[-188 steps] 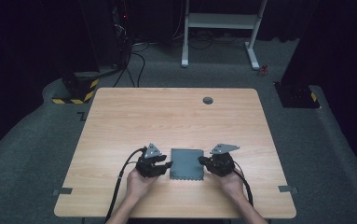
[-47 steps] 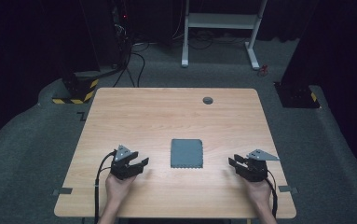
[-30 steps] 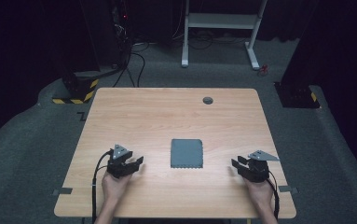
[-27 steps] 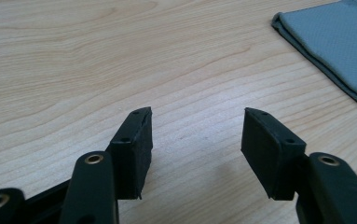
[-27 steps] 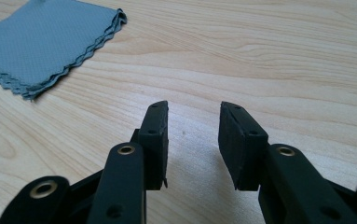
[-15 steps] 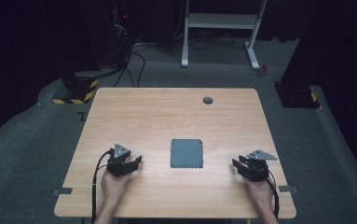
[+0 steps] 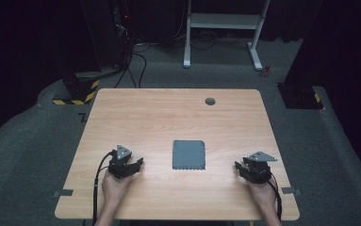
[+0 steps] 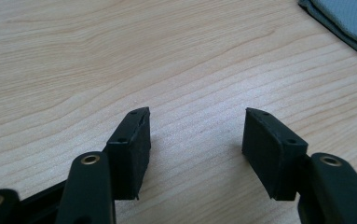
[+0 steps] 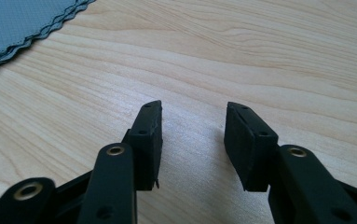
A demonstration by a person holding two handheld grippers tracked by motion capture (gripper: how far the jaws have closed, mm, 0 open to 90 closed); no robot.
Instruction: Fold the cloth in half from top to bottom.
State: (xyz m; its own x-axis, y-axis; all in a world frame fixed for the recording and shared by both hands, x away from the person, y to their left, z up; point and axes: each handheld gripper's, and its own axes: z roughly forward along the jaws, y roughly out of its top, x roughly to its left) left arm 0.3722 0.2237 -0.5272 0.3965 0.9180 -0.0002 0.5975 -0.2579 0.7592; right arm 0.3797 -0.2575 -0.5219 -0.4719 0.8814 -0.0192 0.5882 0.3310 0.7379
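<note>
Near edge of the light wooden bench point(image 7: 135, 117): left tongs point(image 7: 132, 165) open and empty; right tongs point(image 7: 242, 169) empty, jaws just opening wider. Between them, slightly farther, the folded grey scallop-edged cloth point(image 7: 189, 154) lies flat, untouched

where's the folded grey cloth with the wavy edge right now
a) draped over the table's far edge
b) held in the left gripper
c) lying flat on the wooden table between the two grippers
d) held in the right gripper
c: the folded grey cloth lies flat on the wooden table, apart from the left gripper and the right gripper, whose jaws stand open and empty.
</note>
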